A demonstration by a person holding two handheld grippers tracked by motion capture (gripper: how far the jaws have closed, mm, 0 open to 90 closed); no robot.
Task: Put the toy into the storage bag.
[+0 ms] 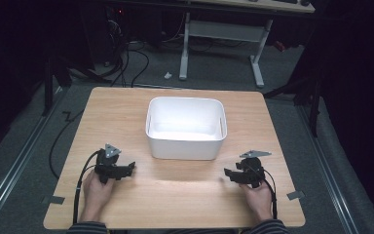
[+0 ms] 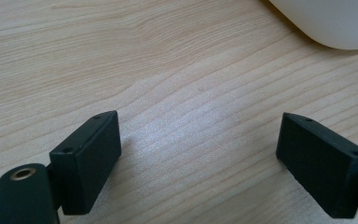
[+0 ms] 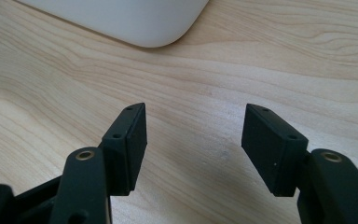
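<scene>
A white rectangular bin (image 1: pixel 185 127) stands in the middle of the wooden table (image 1: pixel 175 195), and what I see of its inside is bare. My left gripper (image 1: pixel 130 167) lies low over the table at front left, held by a hand, jaws pointing right toward the bin's front. In the left gripper view (image 2: pixel 198 140) its jaws stand wide apart over bare wood, with the bin's corner (image 2: pixel 335 23) at top right. My right gripper (image 1: pixel 228 173) sits at front right, jaws pointing left. In its own view (image 3: pixel 193 135) the jaws are apart with nothing between, the bin's corner (image 3: pixel 130 21) above.
The table's front edge (image 1: pixel 175 226) is close to both hands. Behind the table stands a desk frame with white legs (image 1: pixel 221 44) on a grey floor with cables. Tape strips (image 1: pixel 296 195) mark the table's corners.
</scene>
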